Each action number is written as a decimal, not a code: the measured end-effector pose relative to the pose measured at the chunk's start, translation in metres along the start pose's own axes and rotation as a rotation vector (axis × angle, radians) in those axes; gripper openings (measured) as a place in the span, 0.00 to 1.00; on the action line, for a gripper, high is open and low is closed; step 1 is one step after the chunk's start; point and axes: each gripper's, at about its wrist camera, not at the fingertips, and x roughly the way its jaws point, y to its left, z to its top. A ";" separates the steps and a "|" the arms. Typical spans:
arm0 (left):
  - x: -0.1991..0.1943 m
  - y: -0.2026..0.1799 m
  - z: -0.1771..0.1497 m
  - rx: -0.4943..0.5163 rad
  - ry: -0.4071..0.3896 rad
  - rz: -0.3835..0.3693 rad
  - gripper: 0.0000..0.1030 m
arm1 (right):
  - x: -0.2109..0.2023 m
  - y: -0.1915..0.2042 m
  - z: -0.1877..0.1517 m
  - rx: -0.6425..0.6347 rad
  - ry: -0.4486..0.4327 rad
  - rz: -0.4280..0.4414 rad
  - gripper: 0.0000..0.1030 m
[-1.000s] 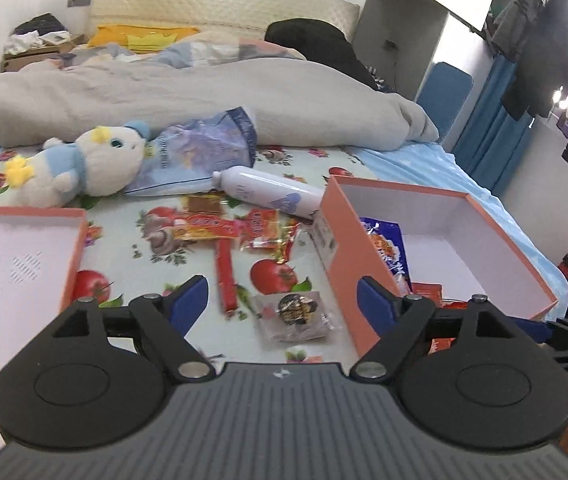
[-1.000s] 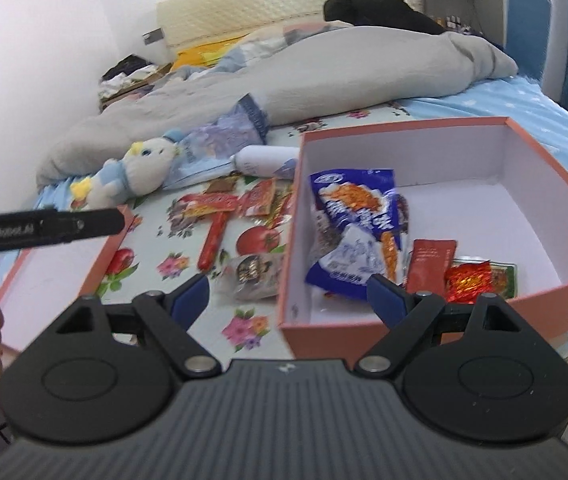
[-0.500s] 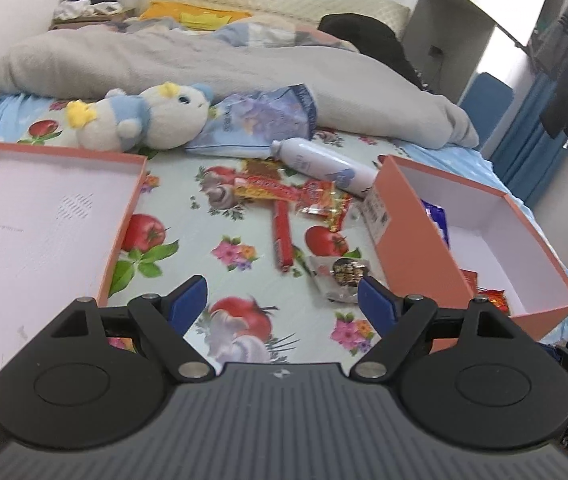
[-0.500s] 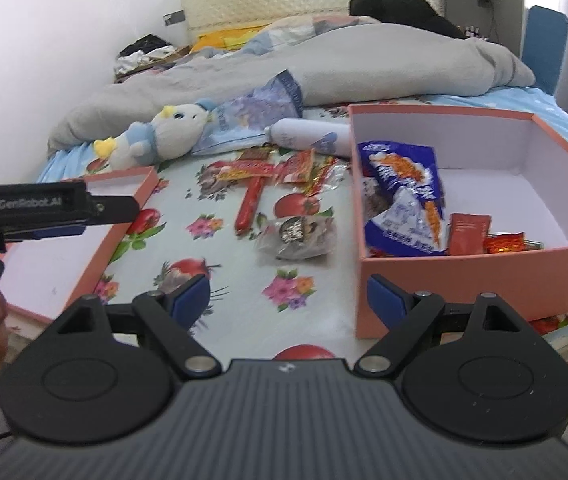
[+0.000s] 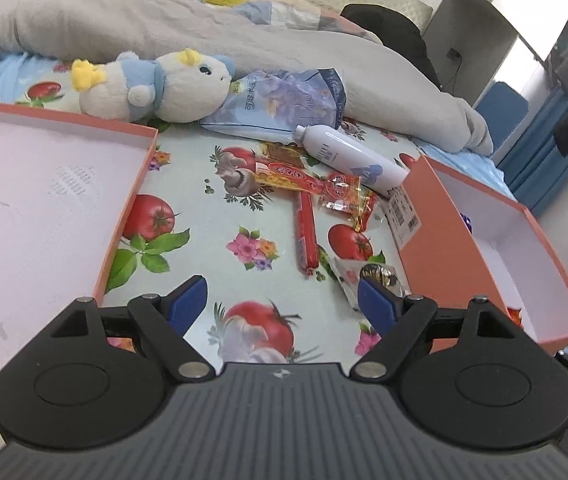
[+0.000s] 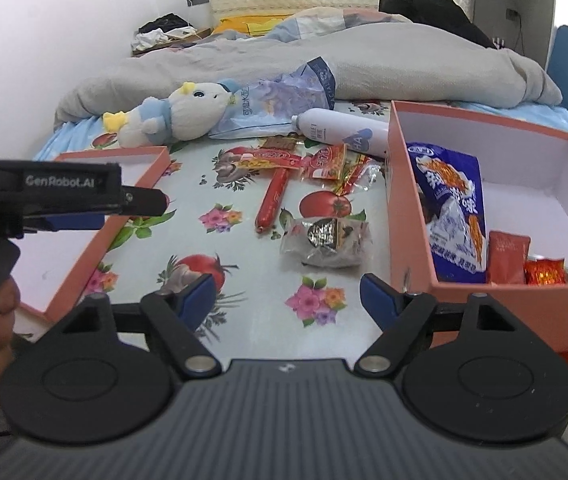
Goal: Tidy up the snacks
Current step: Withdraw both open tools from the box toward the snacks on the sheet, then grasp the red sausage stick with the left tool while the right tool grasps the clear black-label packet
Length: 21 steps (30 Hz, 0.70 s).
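We are holding the left gripper (image 5: 281, 302) with its jaws wide and nothing between them, over the flowered bedsheet (image 5: 203, 236). Our right gripper (image 6: 288, 300) is closing its jaws slightly, though they are standing wide and gripping nothing. Just beyond it a clear-wrapped snack (image 6: 326, 240) is lying on the sheet, close beside the orange box (image 6: 408, 240) near the bed's right edge. Inside that box a blue snack bag (image 6: 450, 216) is leaning against the near wall, with a red packet (image 6: 508, 256) beside it. The box lid (image 5: 43, 192) is resting open side up at the bed's left edge. Farther out a red sausage stick (image 5: 306, 232) and red-and-yellow packets (image 5: 340, 192) are lying mid-bed, then a white bottle (image 5: 356, 162), a pale blue bag (image 5: 284, 104) and a plush toy (image 5: 155, 88) against the grey duvet (image 5: 203, 32).
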 end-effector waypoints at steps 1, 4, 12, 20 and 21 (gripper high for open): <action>0.005 0.002 0.002 -0.007 0.005 -0.006 0.83 | 0.004 0.001 0.001 -0.006 0.002 -0.008 0.78; 0.020 0.007 0.010 -0.020 0.025 -0.020 0.83 | 0.018 0.002 0.003 -0.009 0.006 -0.031 0.78; 0.064 0.008 0.027 -0.042 0.082 -0.096 0.82 | 0.052 0.006 0.011 -0.055 0.003 -0.080 0.78; 0.118 0.004 0.047 -0.028 0.153 -0.141 0.63 | 0.089 0.015 0.019 -0.096 0.017 -0.098 0.78; 0.125 0.004 0.049 -0.023 0.162 -0.145 0.62 | 0.094 0.015 0.020 -0.097 0.018 -0.103 0.78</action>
